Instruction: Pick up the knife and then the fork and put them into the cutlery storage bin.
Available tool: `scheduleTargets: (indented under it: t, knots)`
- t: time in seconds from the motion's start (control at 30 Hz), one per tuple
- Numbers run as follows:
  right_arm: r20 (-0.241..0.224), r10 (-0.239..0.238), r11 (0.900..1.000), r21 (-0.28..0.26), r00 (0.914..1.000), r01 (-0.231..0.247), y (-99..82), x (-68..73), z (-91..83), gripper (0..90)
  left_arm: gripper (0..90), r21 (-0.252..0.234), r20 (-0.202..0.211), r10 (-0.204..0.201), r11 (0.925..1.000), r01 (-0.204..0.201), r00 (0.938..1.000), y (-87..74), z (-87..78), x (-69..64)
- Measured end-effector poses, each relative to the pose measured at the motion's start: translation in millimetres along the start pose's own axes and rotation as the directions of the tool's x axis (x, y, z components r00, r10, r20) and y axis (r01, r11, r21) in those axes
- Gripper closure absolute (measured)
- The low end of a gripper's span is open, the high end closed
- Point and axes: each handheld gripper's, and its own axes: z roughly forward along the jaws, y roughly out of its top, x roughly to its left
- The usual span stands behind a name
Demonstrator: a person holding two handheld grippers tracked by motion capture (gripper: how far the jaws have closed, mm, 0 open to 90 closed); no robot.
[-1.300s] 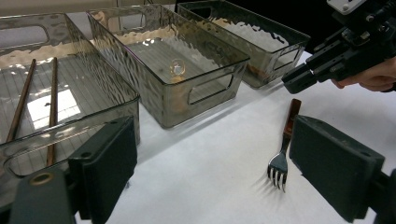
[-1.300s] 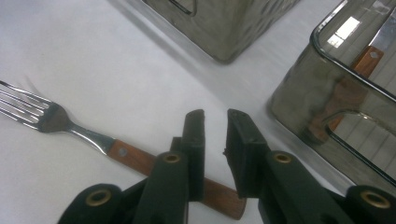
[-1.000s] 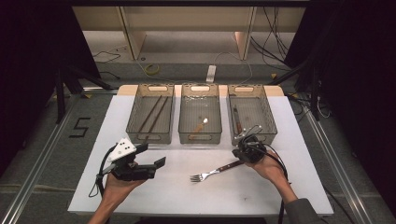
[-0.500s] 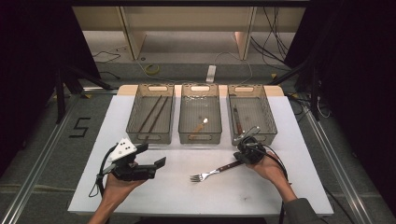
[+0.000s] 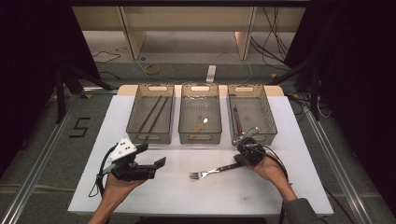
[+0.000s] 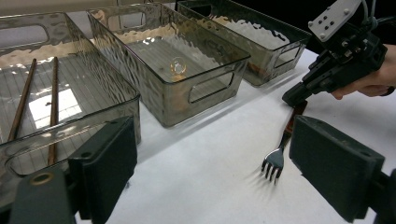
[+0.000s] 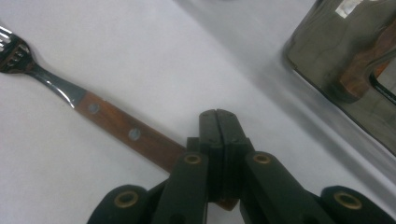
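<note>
1. Fork (image 5: 212,171) placement: it lies flat on the white table (image 5: 187,200), in front of the 3 bins, with its prongs toward the person's left and its handle running under the right gripper (image 5: 246,155).
2. In the right gripper view the jaws are pressed together over the far end of the fork (image 7: 98,112) handle, the pads meeting above the wood; whether they actually pinch it cannot be told.
3. The left gripper (image 5: 154,165) is held well apart from the fork, its jaws spread wide with nothing between them; in the left gripper view the fork (image 6: 280,149) lies on the table beyond the open jaws.
4. The fork has a shiny metal head with 4 prongs and a brown wooden handle fixed by 2 round rivets.
5. The 3 bins are smoky see-through plastic with rippled walls and cut-out handles; the left bin (image 5: 150,135) holds 2 thin brown sticks (image 5: 152,113).
6. The middle bin (image 5: 200,136) holds a small pale item that is hard to make out, and the right bin (image 5: 252,135) holds a brown-handled utensil (image 5: 237,120) that is unclear.
</note>
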Motion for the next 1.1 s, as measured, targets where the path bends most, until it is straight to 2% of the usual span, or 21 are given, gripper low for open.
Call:
scheduleTargets:
  t: [0.17, 0.47, 0.5, 0.7, 0.9, 1.1]
  knots:
    - [-0.017, -0.004, 0.9996, 0.029, 0.9999, 0.004, -3.6, 1.7, -2.3, 90.0, 14.7, -0.002, -0.001, 0.001, 1.0, -0.001, 1.0, 0.2, -0.7, 0.6]
    - [-0.035, -0.015, 0.9986, 0.05, 0.9993, 0.017, -8.8, 6.6, -6.3, 90.0, 14.7, -0.002, -0.001, 0.003, 1.0, -0.003, 1.0, 0.3, -1.1, 0.9]
    - [-0.04, -0.03, 0.9983, 0.048, 0.9987, 0.032, -10.8, 8.1, -7.0, 90.0, 14.7, -0.002, -0.001, 0.003, 1.0, -0.003, 1.0, 0.3, -1.1, 0.8]
    - [-0.058, -0.04, 0.9969, 0.066, 0.9975, 0.044, -15.1, 15.1, -10.8, 90.0, 14.7, -0.002, -0.001, 0.002, 1.0, -0.002, 1.0, 0.3, -0.8, 0.4]
    - [-0.079, -0.086, 0.9927, 0.078, 0.9932, 0.092, -18.7, 26.8, -12.5, 90.0, 14.7, -0.002, 0.0, 0.002, 1.0, -0.002, 1.0, 0.3, -0.6, 0.0]
    - [-0.08, -0.1, 0.9907, 0.084, 0.9917, 0.107, -19.7, 32.4, -13.7, 90.0, 14.7, -0.002, 0.0, 0.003, 1.0, -0.003, 1.0, 0.2, -0.4, 0.0]
